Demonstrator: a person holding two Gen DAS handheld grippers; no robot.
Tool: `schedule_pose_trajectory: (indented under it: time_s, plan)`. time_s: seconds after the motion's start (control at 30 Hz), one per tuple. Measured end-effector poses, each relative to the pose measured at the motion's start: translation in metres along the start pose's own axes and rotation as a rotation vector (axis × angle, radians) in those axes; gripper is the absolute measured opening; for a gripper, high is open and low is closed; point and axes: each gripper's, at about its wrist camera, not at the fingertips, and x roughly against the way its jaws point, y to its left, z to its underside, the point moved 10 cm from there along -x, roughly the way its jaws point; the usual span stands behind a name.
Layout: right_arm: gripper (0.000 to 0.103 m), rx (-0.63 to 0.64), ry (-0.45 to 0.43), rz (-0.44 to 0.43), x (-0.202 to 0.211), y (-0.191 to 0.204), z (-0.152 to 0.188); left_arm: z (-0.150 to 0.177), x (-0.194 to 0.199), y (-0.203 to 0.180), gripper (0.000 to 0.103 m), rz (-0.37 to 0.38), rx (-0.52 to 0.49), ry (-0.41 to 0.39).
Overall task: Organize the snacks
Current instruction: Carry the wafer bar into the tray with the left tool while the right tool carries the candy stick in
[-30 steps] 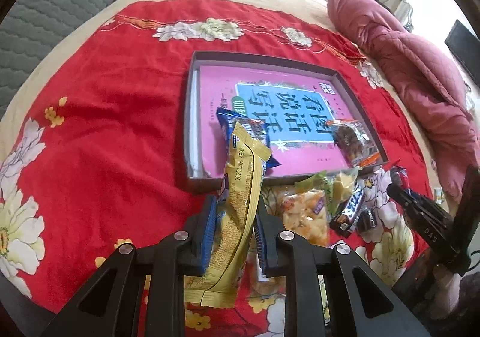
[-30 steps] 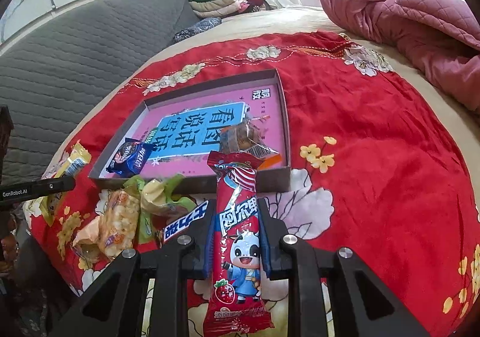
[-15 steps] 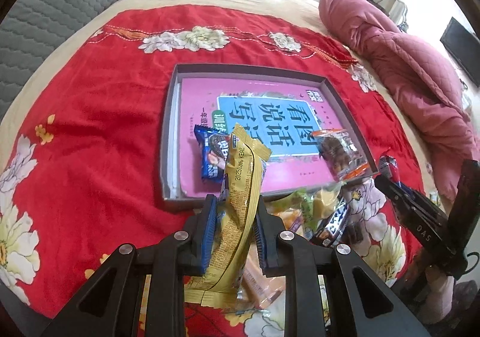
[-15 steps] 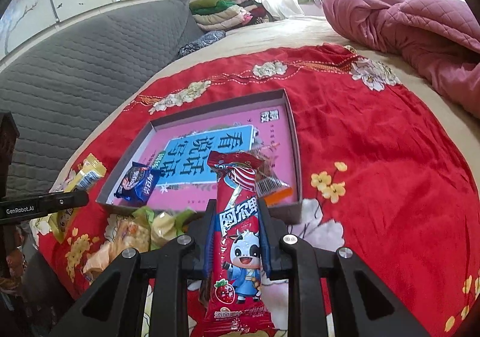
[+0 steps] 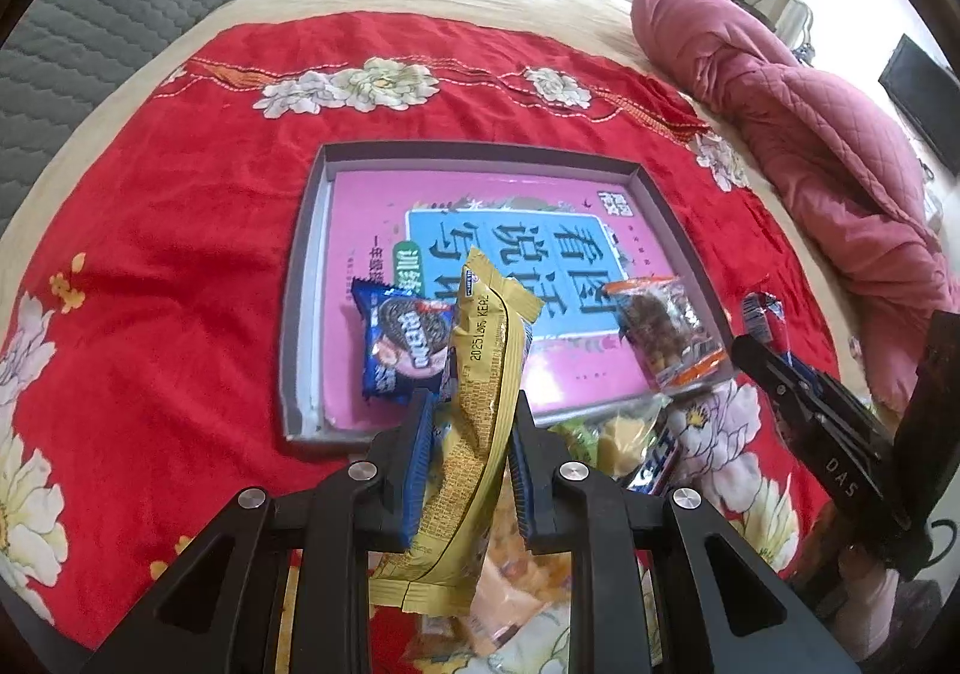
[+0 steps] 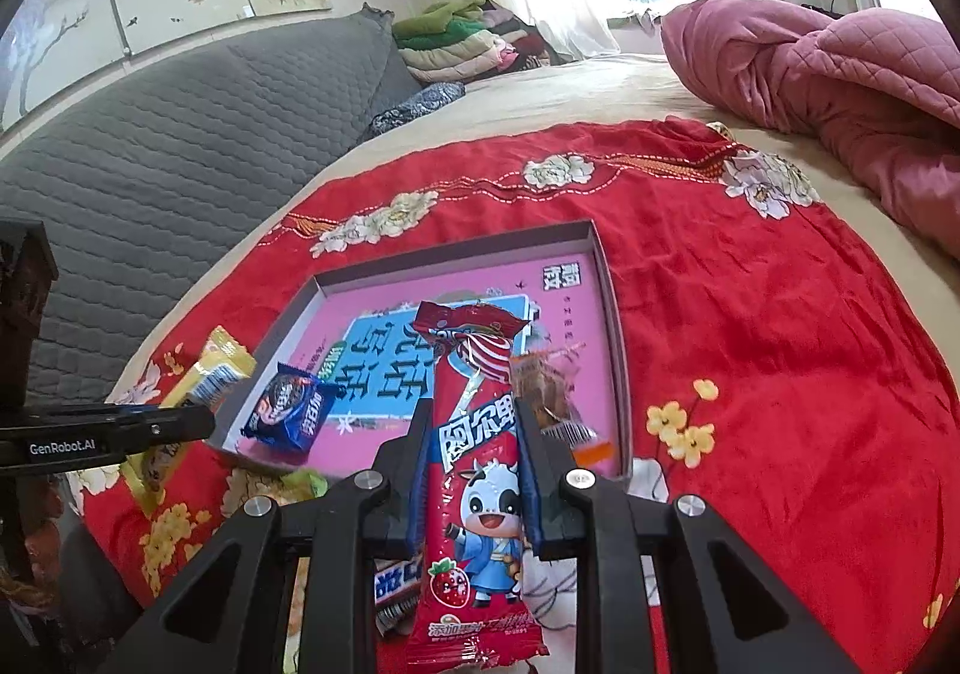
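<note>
My left gripper (image 5: 467, 455) is shut on a long yellow snack packet (image 5: 480, 416) held above the near edge of a shallow grey box (image 5: 294, 314) with a pink book inside. My right gripper (image 6: 471, 470) is shut on a long red strawberry snack packet (image 6: 477, 494), held above the box's near right corner (image 6: 618, 374). In the box lie a blue Oreo packet (image 5: 402, 350), also in the right wrist view (image 6: 291, 407), and a clear packet of brown snacks (image 5: 666, 332). The right gripper also shows at the right edge of the left wrist view (image 5: 828, 428).
Loose snacks lie on the red flowered cloth (image 5: 162, 254) just before the box: a green-yellow packet (image 5: 606, 434), a dark bar (image 5: 654, 461) and an orange bag (image 5: 510, 596). A pink quilt (image 5: 810, 122) lies at the right. A grey headboard (image 6: 180, 122) stands at the left.
Both grippers have risen and moved forward over the box's near edge with their packets. The loose snack pile has dropped lower in both views.
</note>
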Motion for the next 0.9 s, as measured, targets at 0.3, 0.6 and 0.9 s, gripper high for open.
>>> schedule_pose_trajectory:
  time_s: [0.3, 0.6, 0.9]
  plan:
    - [0.024, -0.005, -0.021, -0.032, -0.010, 0.008, -0.017, -0.018, -0.008, -0.012, 0.024, -0.002, -0.002, -0.005]
    - [0.024, -0.035, -0.031, -0.051, -0.018, 0.005, -0.029, -0.035, -0.024, -0.025, 0.024, 0.006, -0.002, 0.006]
    - [0.024, -0.035, 0.000, -0.061, -0.036, 0.005, -0.032, -0.039, -0.051, -0.024, 0.024, 0.012, 0.026, 0.044]
